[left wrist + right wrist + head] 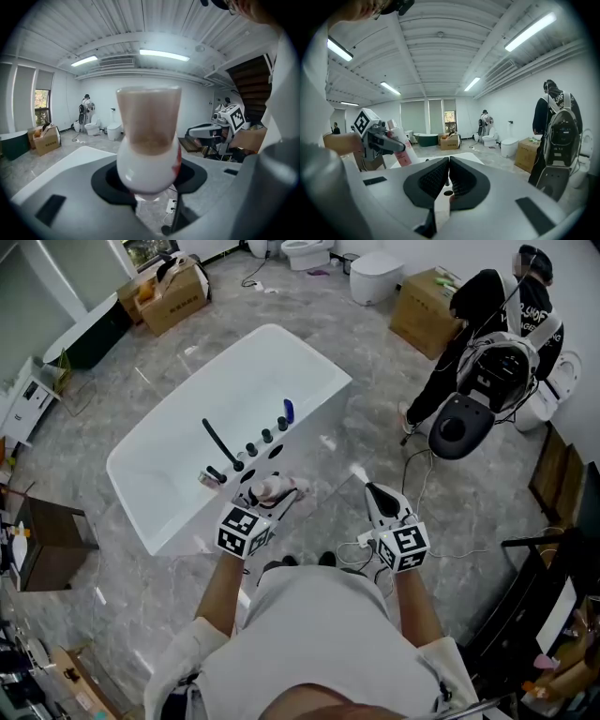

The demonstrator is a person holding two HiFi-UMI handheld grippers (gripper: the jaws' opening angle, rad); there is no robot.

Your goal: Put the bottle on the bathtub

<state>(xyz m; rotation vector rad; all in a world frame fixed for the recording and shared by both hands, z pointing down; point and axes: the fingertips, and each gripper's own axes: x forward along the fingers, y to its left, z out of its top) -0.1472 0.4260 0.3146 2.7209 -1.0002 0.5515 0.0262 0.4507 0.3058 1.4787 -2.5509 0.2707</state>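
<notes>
Head view: the left gripper (265, 495) clamps a white bottle (281, 487) at the near rim of the white bathtub (309, 362), by its taps. The right gripper (373, 495), jaws pressed together and empty, hangs just outside the bathtub.

Bright ceiling strip lights (164, 55), dark fisheye corners, close bottle (149, 140) blurred.

The bathtub's (319, 367) near deck, at frame centre, was crowded by a black spout (221, 443), a row of black knobs (266, 436) and an upright blue object (289, 410). The rim toward the upper right lay bare. Right of the tub the floor (366, 442) was open, crossed by a cable (427, 470). A person (478, 306) stood at the upper right.
</notes>
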